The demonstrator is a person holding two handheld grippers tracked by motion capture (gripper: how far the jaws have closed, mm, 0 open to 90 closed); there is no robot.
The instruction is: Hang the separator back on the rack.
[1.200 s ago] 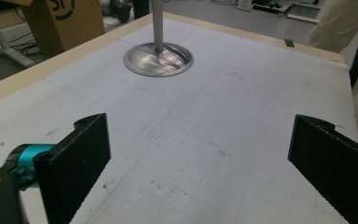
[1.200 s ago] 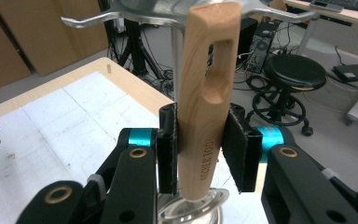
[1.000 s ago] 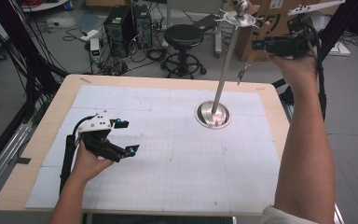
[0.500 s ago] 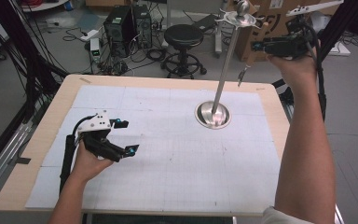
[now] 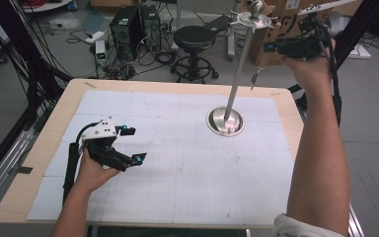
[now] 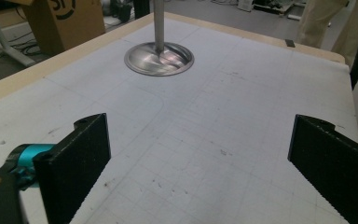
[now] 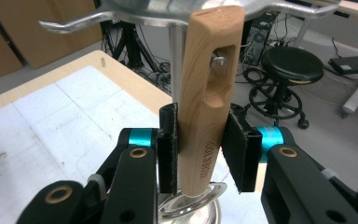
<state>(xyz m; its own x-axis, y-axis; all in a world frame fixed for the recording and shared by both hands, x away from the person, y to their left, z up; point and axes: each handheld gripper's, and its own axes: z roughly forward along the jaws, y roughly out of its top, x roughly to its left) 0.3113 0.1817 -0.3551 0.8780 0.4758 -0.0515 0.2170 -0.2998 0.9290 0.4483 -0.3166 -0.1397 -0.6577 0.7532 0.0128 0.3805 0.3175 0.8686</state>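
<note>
The wooden handle (image 7: 209,98) runs down behind the right gripper (image 7: 200,147), so its lower end is hidden. The stand's hooks (image 7: 70,24) are cut off at the top edge. In the high view the handle is too small to make out.

I see a wooden bench (image 5: 44,148) covered by a white gridded sheet (image 5: 177,173). A metal stand (image 5: 225,121) sits with its round base on the sheet, ahead of the left gripper (image 5: 128,144) and below the raised right gripper (image 5: 269,48).
</note>
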